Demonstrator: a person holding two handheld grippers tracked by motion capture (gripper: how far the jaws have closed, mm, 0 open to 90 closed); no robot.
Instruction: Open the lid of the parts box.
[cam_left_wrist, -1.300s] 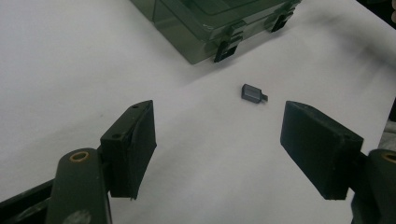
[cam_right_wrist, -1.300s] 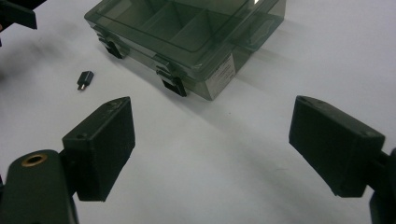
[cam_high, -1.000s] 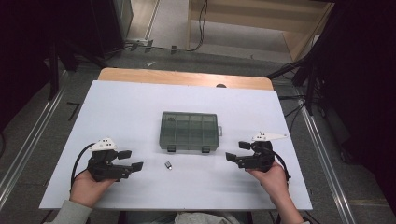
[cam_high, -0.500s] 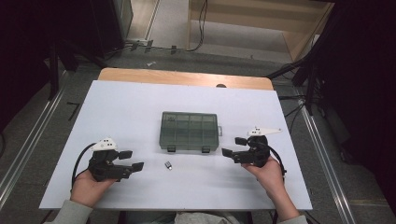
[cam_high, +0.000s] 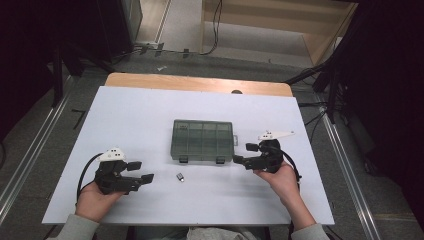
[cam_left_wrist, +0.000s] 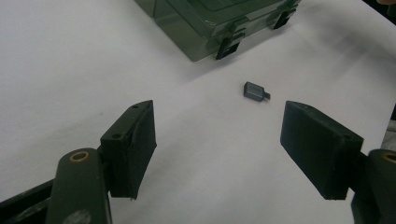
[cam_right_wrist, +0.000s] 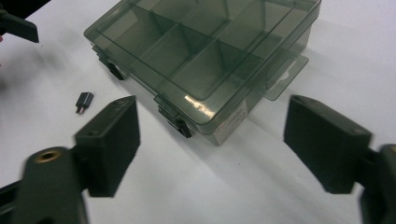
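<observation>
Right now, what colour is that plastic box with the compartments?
The box is see-through smoky grey-green, clearest in the right gripper view.

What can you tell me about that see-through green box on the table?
The box looks like smoky grey-green see-through plastic, flat and rectangular, with dividers inside forming compartments that look empty. Its lid is shut, with two dark latches on the front edge and a hang tab at one end. It lies flat mid-table; nothing touches it.

White table (cam_high: 150, 115) (dark surroundings)
</observation>
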